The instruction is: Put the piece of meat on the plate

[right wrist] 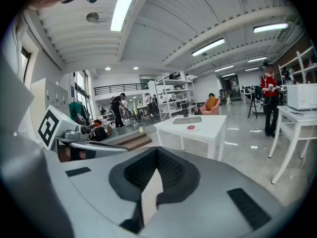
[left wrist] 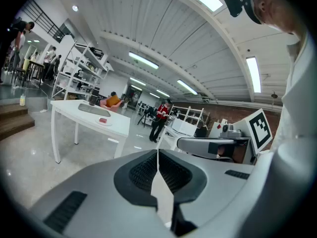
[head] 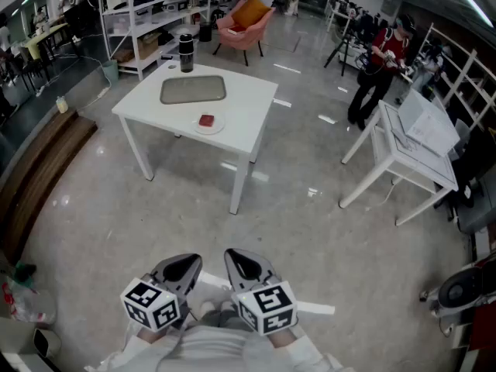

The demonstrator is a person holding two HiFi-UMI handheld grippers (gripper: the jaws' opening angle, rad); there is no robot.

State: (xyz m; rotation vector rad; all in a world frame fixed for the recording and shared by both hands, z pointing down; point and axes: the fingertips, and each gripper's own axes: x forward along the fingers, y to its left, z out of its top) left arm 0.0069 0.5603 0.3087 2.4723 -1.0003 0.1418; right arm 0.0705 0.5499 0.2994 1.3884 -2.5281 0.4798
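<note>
No words or numbers can be read anywhere. The white cubes (head: 153, 304) on the left gripper (head: 183, 266) and the right gripper (head: 245, 265) show only black square patterns.

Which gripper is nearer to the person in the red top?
Right. The person in the red top stands far ahead and off to the right; the right gripper is on that side, the left gripper close beside it on the far side.

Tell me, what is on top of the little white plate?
One red piece of meat lies on the plate, nothing else. The plate's middle, under the meat, is covered and cannot be seen.
</note>
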